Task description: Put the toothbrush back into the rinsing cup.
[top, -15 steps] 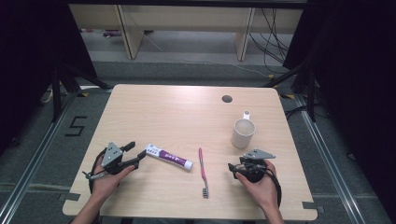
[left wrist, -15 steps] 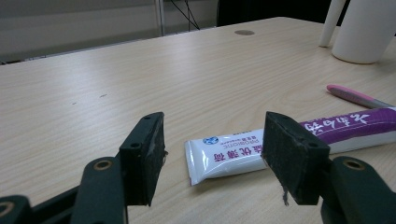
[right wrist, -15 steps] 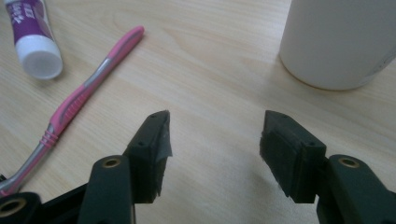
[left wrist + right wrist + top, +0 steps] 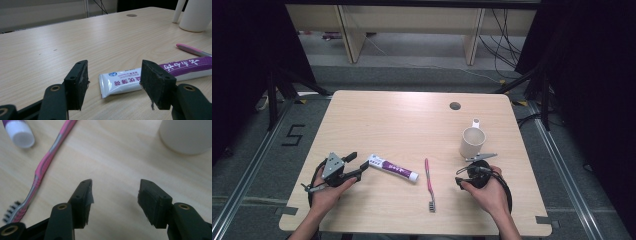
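A white and purple toothpaste tube (image 4: 392, 168) lies on the wooden table (image 4: 402, 125), its flat end toward my left gripper (image 4: 358, 165). That gripper is open, and in the left gripper view its pads (image 4: 78, 82) stand wide just short of the tube's crimped end (image 4: 120, 82). To the right of the tube lies a pink toothbrush (image 4: 429, 182), bristles toward the near edge. A white mug (image 4: 472, 141) stands upright at the right. My right gripper (image 4: 460, 179) is open just in front of the mug, over bare table between toothbrush (image 4: 47, 162) and mug (image 4: 187, 135).
A round cable hole (image 4: 455, 106) sits near the table's far edge. Beyond the table are wooden shelf legs and cables on the floor. The tube's white cap (image 4: 20, 135) points toward the toothbrush.
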